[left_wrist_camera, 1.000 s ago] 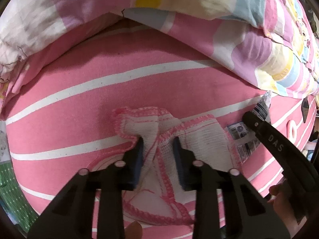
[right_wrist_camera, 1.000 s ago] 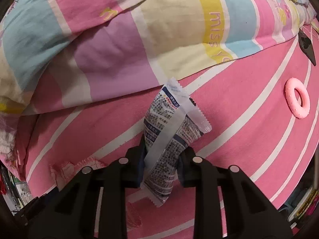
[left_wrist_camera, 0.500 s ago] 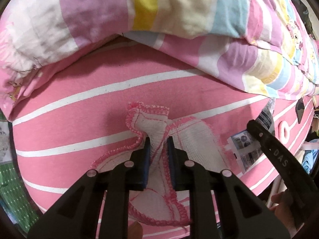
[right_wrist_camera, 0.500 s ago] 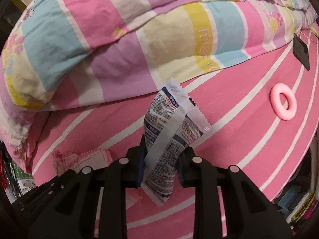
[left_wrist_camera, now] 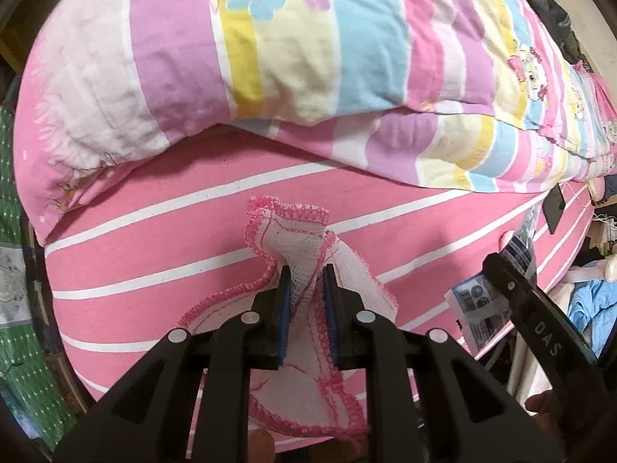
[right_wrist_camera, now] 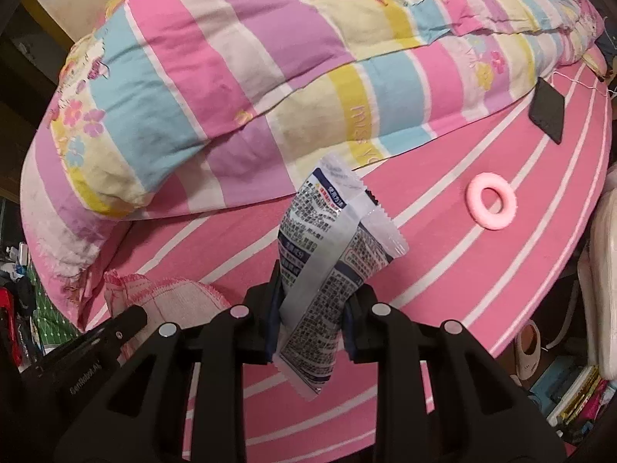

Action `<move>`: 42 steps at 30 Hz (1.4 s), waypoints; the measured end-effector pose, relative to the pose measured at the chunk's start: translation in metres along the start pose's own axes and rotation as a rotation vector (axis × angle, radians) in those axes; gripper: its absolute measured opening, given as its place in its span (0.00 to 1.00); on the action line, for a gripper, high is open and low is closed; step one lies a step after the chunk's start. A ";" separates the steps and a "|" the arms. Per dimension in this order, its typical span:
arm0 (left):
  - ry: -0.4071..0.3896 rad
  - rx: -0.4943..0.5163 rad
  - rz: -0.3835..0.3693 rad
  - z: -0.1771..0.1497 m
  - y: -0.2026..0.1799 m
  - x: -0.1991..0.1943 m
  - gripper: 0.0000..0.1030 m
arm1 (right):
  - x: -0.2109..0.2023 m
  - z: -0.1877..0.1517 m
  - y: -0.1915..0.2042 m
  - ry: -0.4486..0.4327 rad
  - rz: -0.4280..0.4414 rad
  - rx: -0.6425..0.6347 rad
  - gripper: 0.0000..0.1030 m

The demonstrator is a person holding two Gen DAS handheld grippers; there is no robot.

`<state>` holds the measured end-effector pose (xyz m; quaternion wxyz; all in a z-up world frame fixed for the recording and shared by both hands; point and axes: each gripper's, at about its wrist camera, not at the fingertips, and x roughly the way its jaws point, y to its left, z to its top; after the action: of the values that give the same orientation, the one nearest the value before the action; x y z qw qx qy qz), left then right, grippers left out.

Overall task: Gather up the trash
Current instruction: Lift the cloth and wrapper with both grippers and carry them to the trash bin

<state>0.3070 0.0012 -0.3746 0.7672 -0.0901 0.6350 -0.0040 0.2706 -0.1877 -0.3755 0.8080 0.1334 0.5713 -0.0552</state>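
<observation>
My left gripper (left_wrist_camera: 306, 274) is shut on a white gauze cloth with pink stitched edges (left_wrist_camera: 297, 247), which hangs bunched between the blue pads above the pink striped bed sheet (left_wrist_camera: 162, 254). My right gripper (right_wrist_camera: 311, 289) is shut on a white and blue printed wrapper (right_wrist_camera: 327, 239), held upright over the same sheet. The wrapper (left_wrist_camera: 478, 305) and the right gripper's black arm also show at the right of the left wrist view. The cloth (right_wrist_camera: 166, 293) and the left gripper's arm appear at the lower left of the right wrist view.
A striped pastel quilt (right_wrist_camera: 250, 69) is piled along the far side of the bed. A pink ring (right_wrist_camera: 491, 200) and a flat black object (right_wrist_camera: 547, 112) lie on the sheet to the right. Clutter sits on the floor past the bed's edges.
The left jaws closed on the cloth and lifted it, so it now hangs off the sheet. The right gripper rose with the wrapper; the bed looks farther away in both views.
</observation>
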 end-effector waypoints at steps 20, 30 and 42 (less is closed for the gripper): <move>-0.028 0.143 -0.028 -0.030 -0.064 -0.080 0.15 | -0.091 -0.029 -0.038 -0.050 -0.027 0.094 0.25; -0.037 0.262 -0.051 -0.063 -0.126 -0.110 0.15 | -0.143 -0.058 -0.093 -0.079 -0.054 0.189 0.25; -0.007 0.445 -0.098 -0.150 -0.219 -0.125 0.15 | -0.198 -0.123 -0.188 -0.100 -0.108 0.347 0.25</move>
<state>0.1600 -0.2187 -0.2478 0.7693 0.0505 0.6106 -0.1810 0.0459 -0.3462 -0.2573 0.7960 0.2372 0.5187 -0.2029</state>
